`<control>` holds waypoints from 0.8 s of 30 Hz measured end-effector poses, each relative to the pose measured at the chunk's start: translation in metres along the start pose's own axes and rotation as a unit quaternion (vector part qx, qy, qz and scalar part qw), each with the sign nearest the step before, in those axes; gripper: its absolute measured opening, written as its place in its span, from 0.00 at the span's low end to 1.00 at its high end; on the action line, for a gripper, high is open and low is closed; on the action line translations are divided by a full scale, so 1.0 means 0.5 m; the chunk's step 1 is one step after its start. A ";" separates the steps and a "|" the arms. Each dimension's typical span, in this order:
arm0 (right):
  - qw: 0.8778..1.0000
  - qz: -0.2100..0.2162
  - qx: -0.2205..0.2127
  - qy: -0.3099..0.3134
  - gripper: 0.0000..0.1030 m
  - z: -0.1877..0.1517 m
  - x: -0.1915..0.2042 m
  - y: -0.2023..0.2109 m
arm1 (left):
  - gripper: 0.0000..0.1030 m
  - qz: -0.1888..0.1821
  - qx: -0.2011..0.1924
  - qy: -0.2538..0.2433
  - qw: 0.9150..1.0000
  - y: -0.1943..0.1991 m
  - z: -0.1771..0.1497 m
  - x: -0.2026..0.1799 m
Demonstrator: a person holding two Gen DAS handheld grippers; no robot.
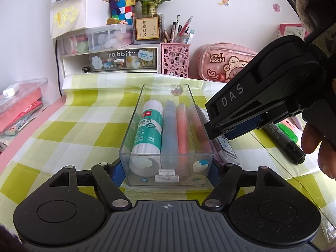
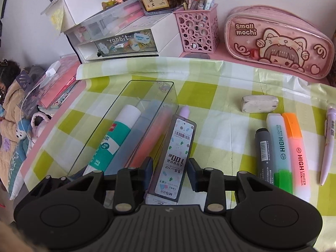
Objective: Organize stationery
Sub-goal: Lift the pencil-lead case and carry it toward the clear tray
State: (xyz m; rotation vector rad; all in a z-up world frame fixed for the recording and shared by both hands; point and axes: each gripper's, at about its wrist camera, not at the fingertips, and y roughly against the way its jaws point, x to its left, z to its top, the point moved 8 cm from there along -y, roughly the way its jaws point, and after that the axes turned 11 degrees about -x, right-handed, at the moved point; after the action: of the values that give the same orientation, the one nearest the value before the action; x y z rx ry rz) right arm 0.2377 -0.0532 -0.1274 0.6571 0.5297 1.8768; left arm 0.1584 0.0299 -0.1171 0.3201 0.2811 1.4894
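A clear plastic box [image 1: 201,151] [image 2: 124,96] on the checked cloth holds a glue stick [image 1: 148,126] [image 2: 117,136], a blue-grey marker [image 1: 170,130] and an orange marker [image 1: 182,128]. My left gripper [image 1: 166,174] is shut on the box's near end. My right gripper [image 2: 171,166] is open, its fingers either side of a lead refill case [image 2: 174,157] [image 1: 227,147] that lies just right of the box. A gap shows beside the right finger [image 2: 194,172].
Right of the case lie a black marker [image 2: 265,157], a green highlighter [image 2: 280,147], an orange highlighter [image 2: 298,149], a pink pen [image 2: 327,142] and an eraser [image 2: 259,104]. At the back stand a pink pen holder [image 2: 197,29], a pink pencil case [image 2: 279,42] and drawers [image 2: 126,42].
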 end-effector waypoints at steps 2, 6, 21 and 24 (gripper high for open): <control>1.000 0.005 -0.002 -0.007 0.23 0.002 -0.005 0.000 | 0.70 0.000 0.000 0.000 1.000 0.000 0.000 0.001; 0.998 0.031 -0.002 -0.057 0.22 0.002 -0.033 -0.003 | 0.70 0.000 0.000 0.000 1.000 0.000 0.000 0.001; 0.999 -0.012 -0.006 0.031 0.15 0.010 0.008 -0.003 | 0.71 -0.002 0.000 0.002 1.000 0.000 0.001 0.003; 0.999 -0.011 -0.003 0.030 0.13 0.011 0.005 -0.001 | 0.71 -0.003 0.001 0.004 1.000 0.000 0.002 0.003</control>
State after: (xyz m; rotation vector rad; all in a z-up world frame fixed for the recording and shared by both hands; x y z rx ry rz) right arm 0.2411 -0.0504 -0.1231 0.5914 0.5678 1.8813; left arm 0.1586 0.0312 -0.1163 0.3142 0.2904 1.4855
